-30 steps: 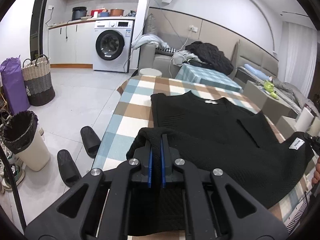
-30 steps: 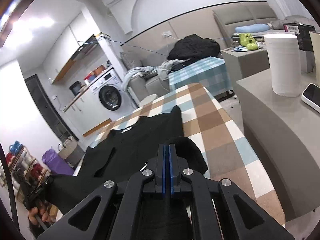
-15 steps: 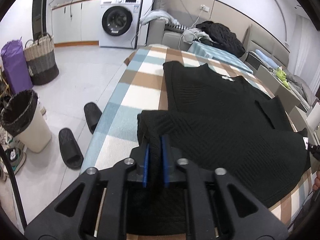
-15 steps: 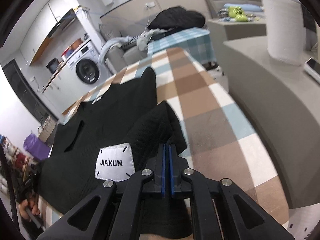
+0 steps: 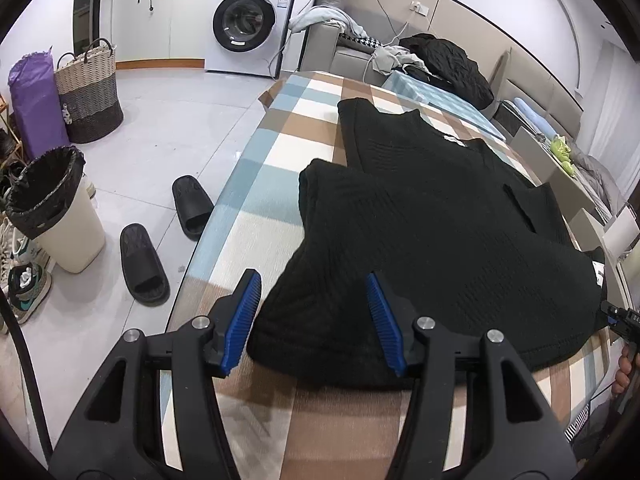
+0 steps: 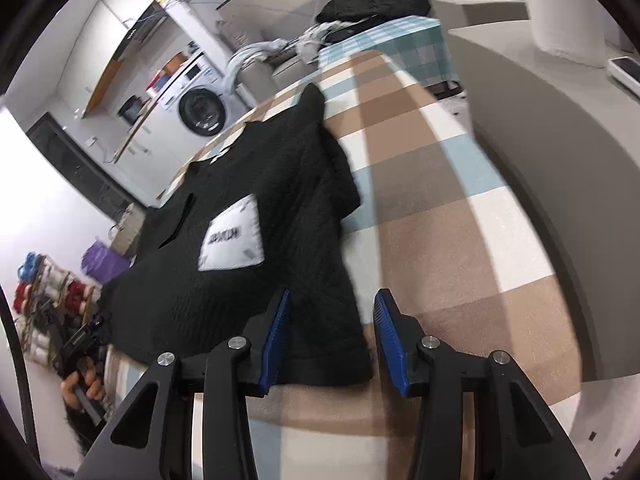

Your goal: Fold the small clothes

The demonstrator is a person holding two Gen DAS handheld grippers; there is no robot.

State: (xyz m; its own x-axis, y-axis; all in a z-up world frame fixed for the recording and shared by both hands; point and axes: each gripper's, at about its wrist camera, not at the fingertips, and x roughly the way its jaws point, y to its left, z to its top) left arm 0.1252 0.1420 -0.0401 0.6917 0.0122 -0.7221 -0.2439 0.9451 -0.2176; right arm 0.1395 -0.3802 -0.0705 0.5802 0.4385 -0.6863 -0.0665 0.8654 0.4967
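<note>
Now both tongs, the left gripper [image 5: 312,316] and right gripper [image 6: 332,334], have just been opening, letting go of the black sweater [image 5: 432,232]; its white label [image 6: 232,240] is looking blurry.

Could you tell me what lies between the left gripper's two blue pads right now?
The near folded edge of the black knit top, lying on the checked tablecloth; the left wrist view shows it, pads apart.

The room was evenly, brightly lit with soft shadows. Fisheye distortion bent the edges, ringed by black vignette. The right wrist view was motion-blurred.
</note>
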